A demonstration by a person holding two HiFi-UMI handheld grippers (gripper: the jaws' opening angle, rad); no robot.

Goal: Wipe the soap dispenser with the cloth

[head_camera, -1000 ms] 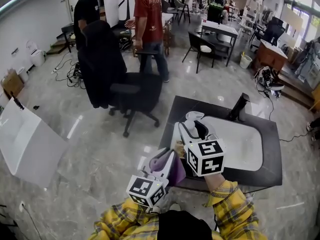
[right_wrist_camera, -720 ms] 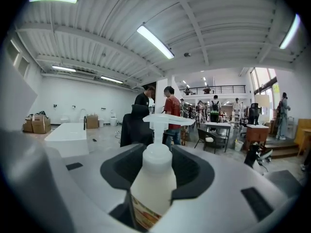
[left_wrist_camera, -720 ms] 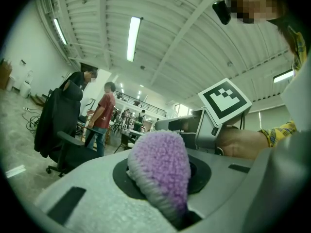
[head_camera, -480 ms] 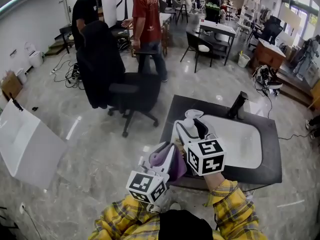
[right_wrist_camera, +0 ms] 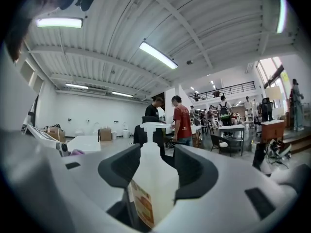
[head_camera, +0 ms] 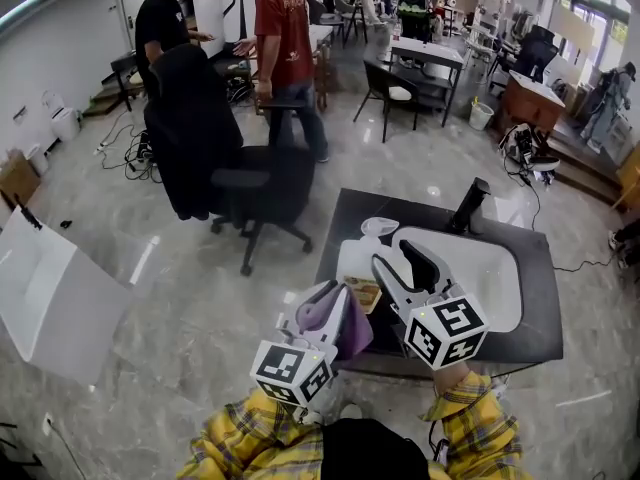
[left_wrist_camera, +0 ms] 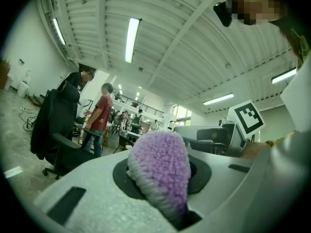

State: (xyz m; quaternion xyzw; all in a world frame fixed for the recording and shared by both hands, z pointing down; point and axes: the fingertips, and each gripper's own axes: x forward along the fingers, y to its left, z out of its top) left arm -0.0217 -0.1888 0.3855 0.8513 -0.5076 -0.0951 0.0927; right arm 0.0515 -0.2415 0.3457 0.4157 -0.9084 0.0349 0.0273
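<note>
Purple cloth: soft, fluffy pile. We judge it will fold and drag over a surface rather than slide.
Left gripper: our jaws are clamped on the cloth, which bulges out past the tips.
Soap dispenser: a white plastic pump bottle with an orange label. It stands upright on the dark counter, just beside the white sink and near the cloth.
Right gripper: our jaws are spread. The right gripper view shows the bottle standing between them, and as far as we can see the pads are not pressing on it.
Handling: we take the bottle to be light, stiff and smooth, slick if soap has run down it. The tall pump likely makes it easy to tip under a sideways wipe.
Where to hold: we would grip the flat body below the neck. The pump head would sink and squirt.
Change: a second ago our right gripper closed round the bottle, close by the cloth. Its jaws have just been opening with the bottle between them, and it now sits further right, leaving the bottle bare. Our left gripper has hardly shifted.
</note>
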